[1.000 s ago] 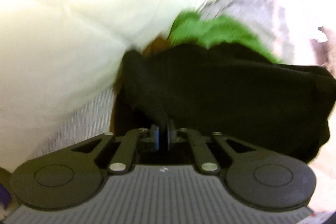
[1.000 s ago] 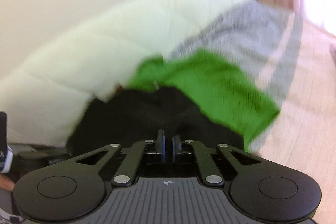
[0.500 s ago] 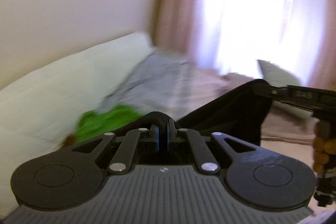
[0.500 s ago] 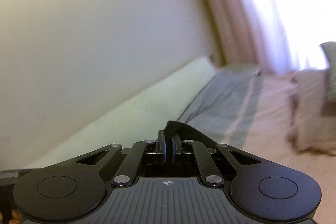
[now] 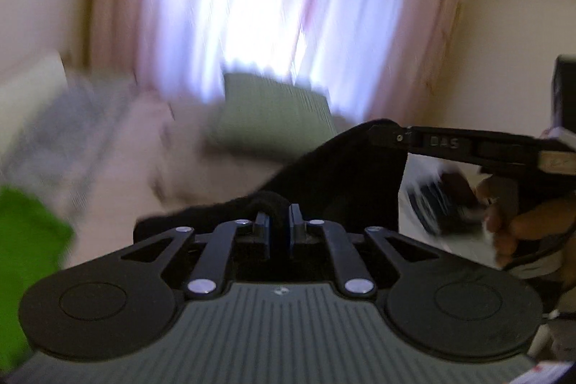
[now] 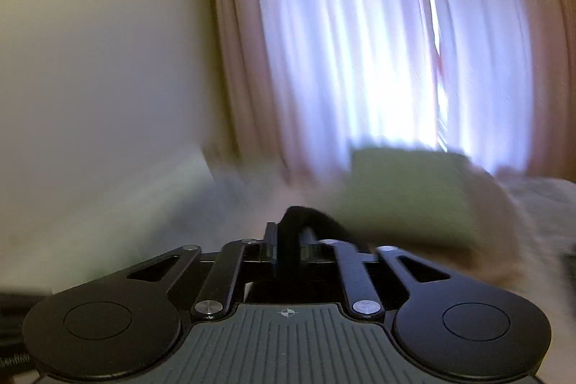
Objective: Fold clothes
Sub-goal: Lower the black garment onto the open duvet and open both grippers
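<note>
A black garment [image 5: 342, 175] hangs stretched in the air between my two grippers. My left gripper [image 5: 279, 222] pinches a fold of it; its jaws are just opening, with the cloth still between the pads. In the left wrist view my right gripper [image 5: 381, 134] reaches in from the right with the garment's other corner at its tip. The right wrist view shows my right gripper [image 6: 289, 240] with its jaws opening. The black garment [image 6: 306, 216] lies between them, with a gap beside the right pad. A green garment [image 5: 25, 233] lies on the bed at the far left.
A person's hand [image 5: 522, 222] holds the right gripper's handle. Below lies a bed with a pink sheet [image 5: 136, 150], a grey striped blanket [image 5: 54, 132] and a dull green pillow [image 5: 273, 110]. Bright pink curtains [image 6: 360, 42] hang behind, beside a cream wall [image 6: 90, 60].
Both grippers have risen and swung from the green garment and white pillow toward the curtains, lifting the black garment. The right jaws have parted; the left ones have eased slightly.
</note>
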### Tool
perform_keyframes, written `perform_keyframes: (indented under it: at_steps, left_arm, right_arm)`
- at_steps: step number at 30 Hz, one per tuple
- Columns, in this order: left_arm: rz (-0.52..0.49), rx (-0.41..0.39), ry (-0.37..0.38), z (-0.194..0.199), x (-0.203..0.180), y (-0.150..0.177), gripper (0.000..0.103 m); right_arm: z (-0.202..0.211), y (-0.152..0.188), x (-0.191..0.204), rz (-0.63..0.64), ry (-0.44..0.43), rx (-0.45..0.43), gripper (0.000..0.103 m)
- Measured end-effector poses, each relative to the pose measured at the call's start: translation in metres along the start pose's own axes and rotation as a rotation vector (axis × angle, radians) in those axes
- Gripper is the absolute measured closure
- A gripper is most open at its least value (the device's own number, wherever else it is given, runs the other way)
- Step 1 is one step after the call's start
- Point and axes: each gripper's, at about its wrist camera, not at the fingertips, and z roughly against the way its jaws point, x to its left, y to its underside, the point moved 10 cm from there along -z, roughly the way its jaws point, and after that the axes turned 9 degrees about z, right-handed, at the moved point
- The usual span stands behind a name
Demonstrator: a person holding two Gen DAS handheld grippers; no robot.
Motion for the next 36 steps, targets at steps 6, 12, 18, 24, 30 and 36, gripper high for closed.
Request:
perform_keyframes:
  at_steps: [6, 12, 18, 24, 30, 36]
  left_arm:
    - [-0.014, 0.200, -0.092, -0.041, -0.068, 0.094, 0.084]
    - [0.057, 0.328, -0.237, -0.029, -0.091, 0.163, 0.075]
    - [0.091, 0.367, -0.307, -0.010, -0.116, 0.201, 0.069]
    - [0.090, 0.399, -0.357, 0.009, -0.127, 0.223, 0.067]
    - [0.088, 0.398, -0.364, 0.017, -0.129, 0.227, 0.065]
    - [0.078, 0.418, -0.348, 0.016, -0.119, 0.228, 0.065]
  right_arm:
    - [0.056, 0.120, -0.072, -0.003, -0.005, 0.235, 0.043]
    - [0.114, 0.215, -0.115, -0.025, -0.056, 0.402, 0.043]
    - [0.137, 0.232, -0.125, 0.007, -0.130, 0.434, 0.043]
    - [0.143, 0.244, -0.127, -0.002, -0.168, 0.430, 0.043]
    - [0.143, 0.248, -0.117, 0.017, -0.189, 0.436, 0.043]
    - [0.140, 0.252, -0.101, 0.029, -0.193, 0.448, 0.043]
